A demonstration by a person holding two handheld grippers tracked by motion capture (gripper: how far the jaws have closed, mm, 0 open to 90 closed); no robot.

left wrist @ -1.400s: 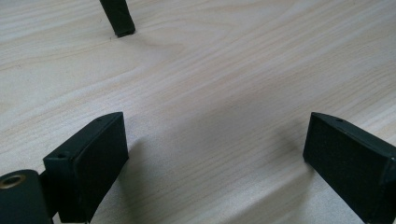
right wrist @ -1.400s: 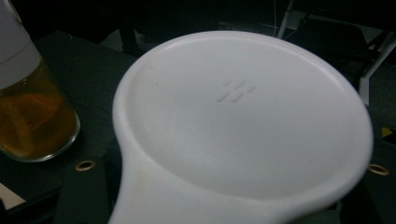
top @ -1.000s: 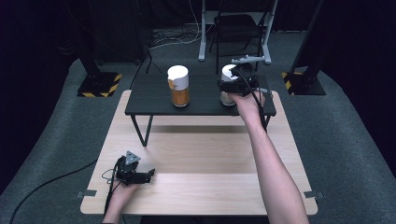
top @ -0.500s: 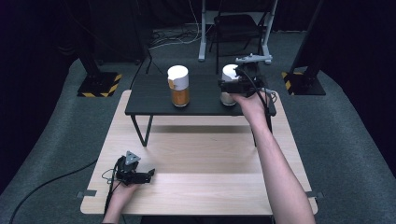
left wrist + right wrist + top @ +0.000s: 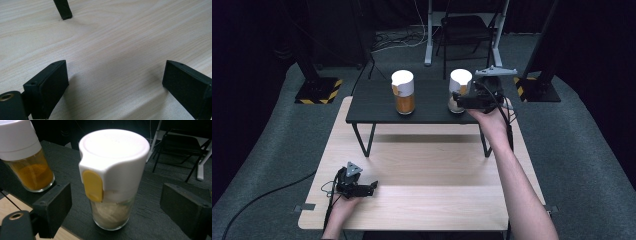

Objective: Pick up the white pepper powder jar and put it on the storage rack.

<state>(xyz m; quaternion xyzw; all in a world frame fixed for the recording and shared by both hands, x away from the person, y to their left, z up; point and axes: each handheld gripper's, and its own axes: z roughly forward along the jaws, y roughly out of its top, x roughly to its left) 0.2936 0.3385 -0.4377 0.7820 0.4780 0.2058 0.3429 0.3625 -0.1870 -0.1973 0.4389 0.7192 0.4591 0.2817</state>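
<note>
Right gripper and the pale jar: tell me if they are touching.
Apart. In the right gripper view the right gripper has just been opening, and dark tabletop shows between each jaw and the pale jar.

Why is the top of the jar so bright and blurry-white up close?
In the right gripper view, light glares off the white lid, washing out its detail; the orange spice jar looks softer. In the high view the room beyond the black table is dark.

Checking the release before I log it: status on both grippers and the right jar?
Right gripper open, jaws just opened, pale jar upright between them, untouched. Left gripper open on wooden table. Orange jar stands apart, nothing blocking.
</note>
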